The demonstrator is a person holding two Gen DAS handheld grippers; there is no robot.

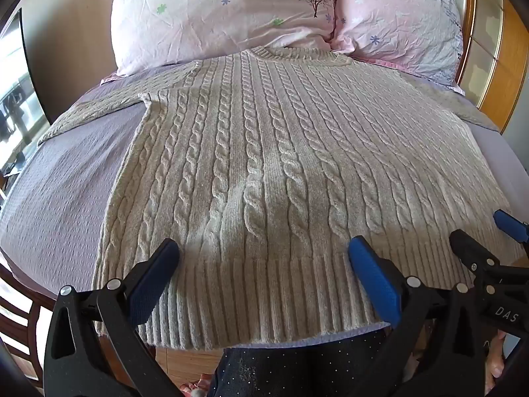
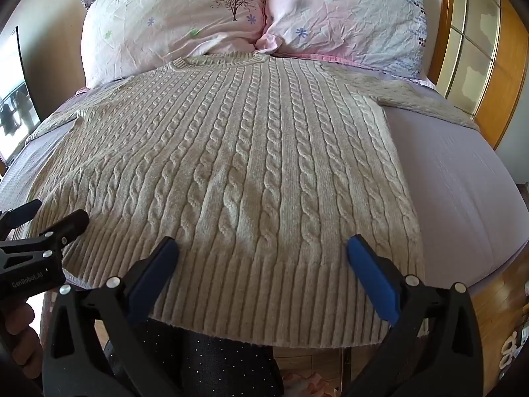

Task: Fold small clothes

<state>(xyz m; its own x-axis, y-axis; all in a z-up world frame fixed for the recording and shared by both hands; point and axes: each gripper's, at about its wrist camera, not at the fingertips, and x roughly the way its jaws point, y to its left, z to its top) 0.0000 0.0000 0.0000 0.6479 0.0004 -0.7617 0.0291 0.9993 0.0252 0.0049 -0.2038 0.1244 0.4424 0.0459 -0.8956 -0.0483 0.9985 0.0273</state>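
Observation:
A beige cable-knit sweater (image 1: 264,152) lies flat on the bed, collar toward the pillows, ribbed hem at the near edge, sleeves spread out to both sides. It also shows in the right wrist view (image 2: 238,165). My left gripper (image 1: 264,248) is open and empty, its blue pads just above the hem on the sweater's left half. My right gripper (image 2: 263,248) is open and empty above the hem's right half. The right gripper shows at the right edge of the left wrist view (image 1: 479,231), and the left gripper at the left edge of the right wrist view (image 2: 56,215).
The bed has a lilac sheet (image 2: 463,182). Two pink flowered pillows (image 1: 224,16) (image 2: 347,16) lie at the head. A wooden headboard (image 1: 496,66) stands at the right. The person's dark trousers (image 1: 297,370) are at the near bed edge.

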